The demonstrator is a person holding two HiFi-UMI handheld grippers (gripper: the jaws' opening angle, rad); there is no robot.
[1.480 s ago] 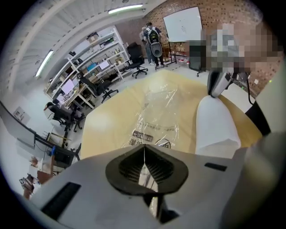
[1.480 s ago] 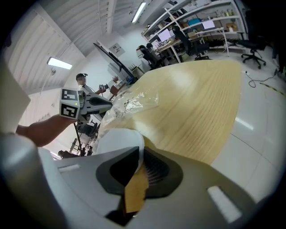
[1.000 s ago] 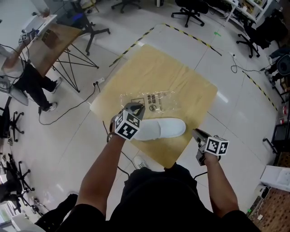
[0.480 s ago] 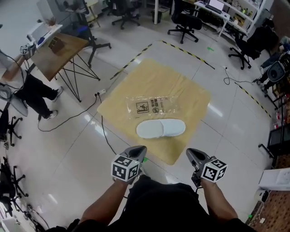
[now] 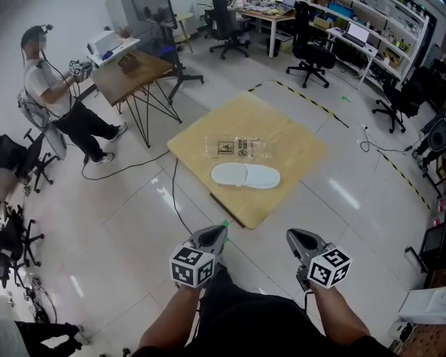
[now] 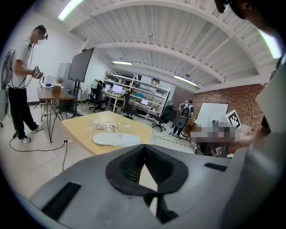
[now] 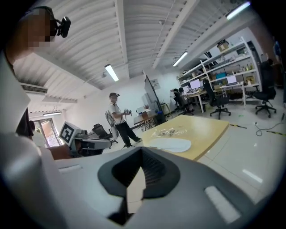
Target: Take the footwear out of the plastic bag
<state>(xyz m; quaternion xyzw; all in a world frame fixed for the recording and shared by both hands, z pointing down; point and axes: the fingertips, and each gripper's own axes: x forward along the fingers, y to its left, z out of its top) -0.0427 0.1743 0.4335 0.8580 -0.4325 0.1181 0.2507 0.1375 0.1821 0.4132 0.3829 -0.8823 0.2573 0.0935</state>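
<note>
Job done, by the look of it: the white slippers lie out on the wooden table, just on your side of the plastic bag, which lies flat and apparently empty nearer the table's middle. Nothing seems left to pull out. You hold both tools well short of the table, over the floor. The left gripper has its jaws pressed together on nothing, and the right gripper is likewise closed and empty. The table is a pale square with rounded corners on glossy white floor tiles. A black cable trails off to the table's left, and yellow-and-black tape marks the floor beyond it. Past the table stand office chairs and shelving, and to its left a person stands by a smaller desk
</note>
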